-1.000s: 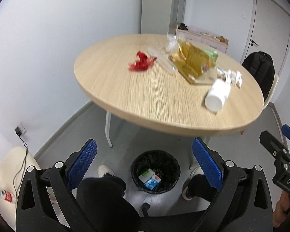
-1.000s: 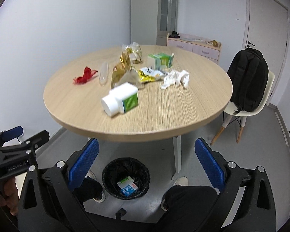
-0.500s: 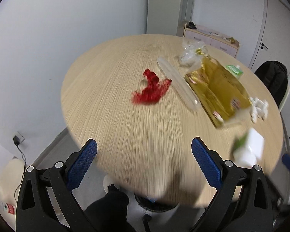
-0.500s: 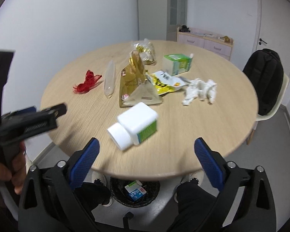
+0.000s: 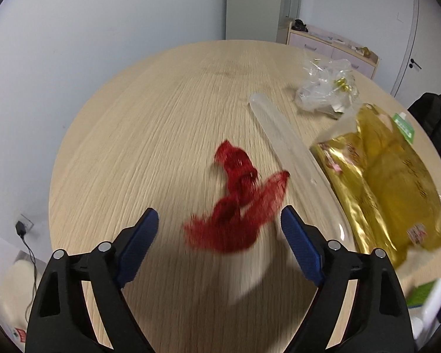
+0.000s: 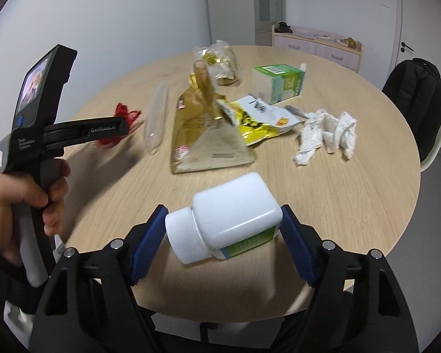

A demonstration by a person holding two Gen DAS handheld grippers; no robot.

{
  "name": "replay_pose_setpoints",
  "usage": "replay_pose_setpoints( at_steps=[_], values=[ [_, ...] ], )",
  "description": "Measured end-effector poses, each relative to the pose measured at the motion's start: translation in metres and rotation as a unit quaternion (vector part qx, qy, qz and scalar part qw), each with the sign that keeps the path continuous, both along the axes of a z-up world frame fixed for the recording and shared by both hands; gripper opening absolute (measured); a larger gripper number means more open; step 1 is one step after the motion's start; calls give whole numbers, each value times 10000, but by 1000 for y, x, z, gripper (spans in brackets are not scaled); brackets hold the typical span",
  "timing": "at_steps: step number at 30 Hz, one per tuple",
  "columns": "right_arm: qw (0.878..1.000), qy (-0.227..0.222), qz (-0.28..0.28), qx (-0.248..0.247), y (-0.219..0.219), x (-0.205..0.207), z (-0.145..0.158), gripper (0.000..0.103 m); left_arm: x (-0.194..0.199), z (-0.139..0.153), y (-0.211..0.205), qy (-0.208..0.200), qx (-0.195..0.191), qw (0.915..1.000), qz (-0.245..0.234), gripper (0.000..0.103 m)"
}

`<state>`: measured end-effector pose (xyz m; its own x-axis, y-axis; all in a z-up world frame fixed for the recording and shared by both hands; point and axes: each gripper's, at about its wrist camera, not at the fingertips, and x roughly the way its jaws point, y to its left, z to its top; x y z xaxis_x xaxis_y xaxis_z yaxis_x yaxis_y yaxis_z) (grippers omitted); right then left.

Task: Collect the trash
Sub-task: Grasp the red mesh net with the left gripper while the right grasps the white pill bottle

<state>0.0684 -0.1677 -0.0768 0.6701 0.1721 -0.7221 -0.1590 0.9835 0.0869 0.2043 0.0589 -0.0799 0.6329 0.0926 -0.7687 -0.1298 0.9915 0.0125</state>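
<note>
A crumpled red mesh net lies on the round wooden table. My left gripper hangs over it with its jaws closing; the net sits between the blue pads, which do not touch it. In the right wrist view a white plastic bottle with a green label lies on its side near the table's front edge. My right gripper straddles the bottle, its jaws closing, each pad right beside it with no squeeze showing. A person's hand holds the left gripper's handle over the red net.
Other trash on the table: a gold foil bag, a clear plastic sleeve, crumpled clear wrap, a yellow snack wrapper, a green-white carton, white tissue. A black backpack sits on a chair at the right.
Both grippers came forward from above the black bin and over the table. The left one reached the red net, the right one the white bottle, and both pairs of jaws narrowed.
</note>
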Motion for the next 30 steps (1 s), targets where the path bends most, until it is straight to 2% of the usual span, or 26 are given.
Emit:
replay_pose_setpoints(
  at_steps=[2, 6, 11, 13, 21, 30],
  values=[
    [10000, -1, -68, 15, -8, 3, 0, 73, 7, -3, 2, 71, -2, 10000, 9, 70],
    [9999, 1, -137, -3, -15, 7, 0, 73, 15, -6, 2, 72, 91, 9999, -3, 56],
    [9998, -32, -178, -23, -19, 9, 1, 73, 20, -4, 1, 122, 109, 9999, 15, 26],
    [9998, -47, -175, -26, -18, 10, 1, 73, 21, -4, -1, 139, 131, 9998, -36, 21],
    [9998, -89, -180, -23, -16, 14, 1, 73, 14, 1, -6, 147, 93, 9997, -189, 17],
    [9998, -159, -78, -82, -6, 3, 8, 73, -23, 8, -5, 104, -83, 9996, -256, 17]
  ],
)
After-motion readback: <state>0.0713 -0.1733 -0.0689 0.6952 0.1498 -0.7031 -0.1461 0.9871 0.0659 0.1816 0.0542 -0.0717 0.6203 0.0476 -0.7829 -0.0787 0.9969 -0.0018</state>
